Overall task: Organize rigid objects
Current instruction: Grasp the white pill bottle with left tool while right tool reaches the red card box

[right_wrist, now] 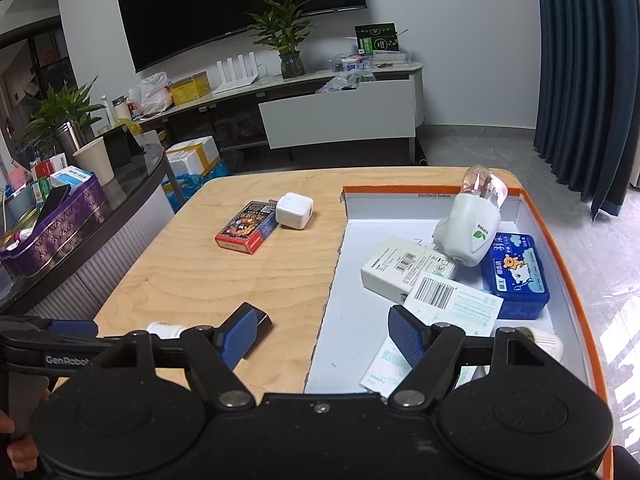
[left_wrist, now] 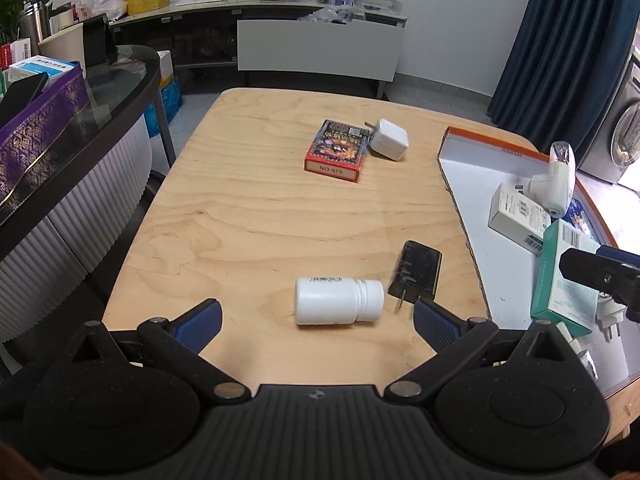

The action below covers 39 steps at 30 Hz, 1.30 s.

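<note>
Bottle (left_wrist: 338, 301), white plastic, lying on its side on worktop (left_wrist: 248, 216), cap end toward black charger (left_wrist: 416, 270) just beside it. Framed between blue pads of left gripper (left_wrist: 318, 322), jaws spread wide, nothing held; probably lined up this way for a pinch across the body, since a round thing on its side may roll off along the wood. Charger prongs pointing back at the right pad, so little room on that flank. Farther out, red card box (left_wrist: 335, 151) with white plug adapter (left_wrist: 389, 139) touching its corner, both well clear of the worktop edge, open wood between. To the right, orange-rimmed tray (right_wrist: 536, 216), low wall, already holding blue case (right_wrist: 516, 276), white carton (right_wrist: 404, 266), teal-printed box (right_wrist: 452, 304) and a nebulizer-like device (right_wrist: 470, 232); bare floor left at its near-left corner. Right gripper (right_wrist: 320, 338) open too, empty, hanging over the tray's left wall.
</note>
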Motion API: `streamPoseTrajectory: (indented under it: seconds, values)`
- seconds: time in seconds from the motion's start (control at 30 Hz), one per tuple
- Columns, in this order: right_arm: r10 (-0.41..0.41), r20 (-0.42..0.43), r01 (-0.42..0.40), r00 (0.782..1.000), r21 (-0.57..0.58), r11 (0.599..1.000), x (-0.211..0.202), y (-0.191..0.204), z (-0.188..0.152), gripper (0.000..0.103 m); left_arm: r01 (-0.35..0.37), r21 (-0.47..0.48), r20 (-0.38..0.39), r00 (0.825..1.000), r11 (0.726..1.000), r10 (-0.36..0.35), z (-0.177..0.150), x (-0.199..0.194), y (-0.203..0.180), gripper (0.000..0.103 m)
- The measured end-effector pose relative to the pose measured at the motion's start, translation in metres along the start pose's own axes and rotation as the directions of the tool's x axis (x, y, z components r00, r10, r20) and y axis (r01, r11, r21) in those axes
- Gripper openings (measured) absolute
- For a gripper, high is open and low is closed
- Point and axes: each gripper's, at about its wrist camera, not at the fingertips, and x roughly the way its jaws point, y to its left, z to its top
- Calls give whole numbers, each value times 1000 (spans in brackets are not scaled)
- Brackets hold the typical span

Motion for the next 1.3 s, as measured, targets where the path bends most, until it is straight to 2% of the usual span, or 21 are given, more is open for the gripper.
streamPoseTrajectory:
  seconds: [0.27,0.57,0.63,0.67,0.73,0.8,0.87,1.03,1.3]
  values:
    - [11,-18,-11,1000,-11,1000,5,4,-3,86,-16,-20,-29,999,1000,15,-9,17,-5,103]
    - [22,-38,-23,999,-12,1000,13,5,-6,86,-49,-60,-7,999,997,49,-5,38,-8,103]
    - [25,-45,-26,999,-16,1000,15,6,-6,86,-47,-53,-13,999,998,46,-5,44,-7,99]
    - [26,-48,-27,999,-19,999,17,7,-7,86,-47,-50,-18,999,998,46,-5,47,-7,92]
    - [29,-57,-31,998,-25,999,20,10,-8,86,-50,-35,-4,999,998,50,-5,49,-6,85]
    - [33,-68,-35,997,-30,999,25,13,-9,86,-37,-20,9,999,999,37,-4,49,-5,70]
    - [39,-83,-42,996,-37,998,31,19,-10,86,-35,-4,18,999,999,35,-3,48,-4,60]
    - [57,-120,-65,991,-64,996,48,41,-13,86,-26,-7,28,999,1000,26,-5,43,9,59]
    - [70,-160,-70,985,2,998,84,67,-5,86,-44,-54,84,995,998,48,1,25,37,59]
